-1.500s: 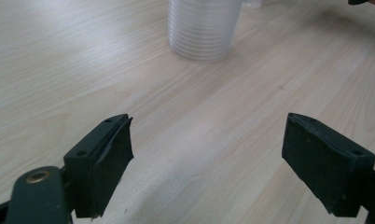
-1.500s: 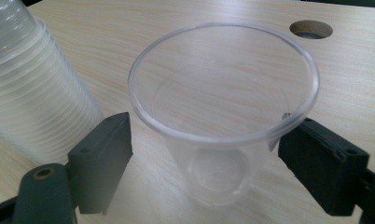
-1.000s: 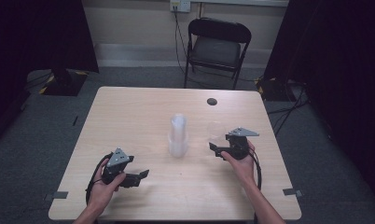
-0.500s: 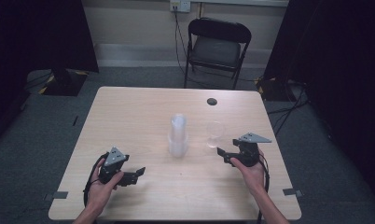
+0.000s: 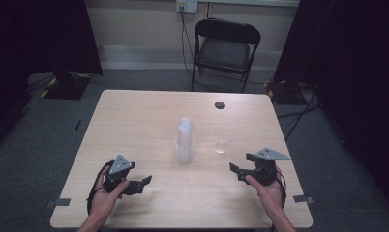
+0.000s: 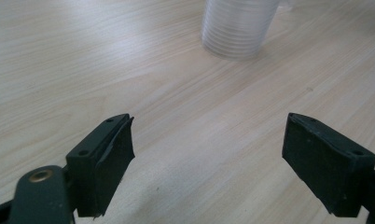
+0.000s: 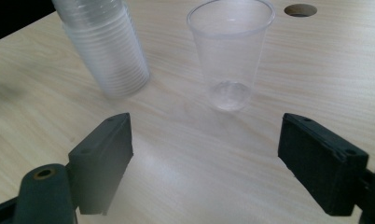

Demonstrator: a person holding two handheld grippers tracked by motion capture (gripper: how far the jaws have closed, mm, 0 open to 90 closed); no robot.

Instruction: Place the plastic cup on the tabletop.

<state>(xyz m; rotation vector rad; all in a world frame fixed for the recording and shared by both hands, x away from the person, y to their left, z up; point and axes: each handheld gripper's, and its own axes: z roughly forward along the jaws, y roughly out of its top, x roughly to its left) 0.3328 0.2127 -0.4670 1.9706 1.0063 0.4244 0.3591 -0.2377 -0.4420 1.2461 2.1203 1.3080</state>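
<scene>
Two grippers wait near the table's [image 5: 134,111] front edge, left gripper [image 5: 143,181] and right gripper [image 5: 240,166] both wide and empty (nothing pinched), so approach the stack of cups [image 5: 185,140] squarely, sparing the single cup [image 5: 222,139] toward the right edge.

Pale wood-grain laminate tabletop [image 7: 185,154] is showing a smooth, satin sheen. Single clear thin plastic cup [image 7: 230,53] is looking glossy and see-through; the ribbed stack of clear plastic cups [image 7: 104,49] is reading cloudier. Black gripper pads [image 6: 108,165] are looking matt, rubbery. Black folding chair [image 5: 226,46] is looking like painted metal.
</scene>
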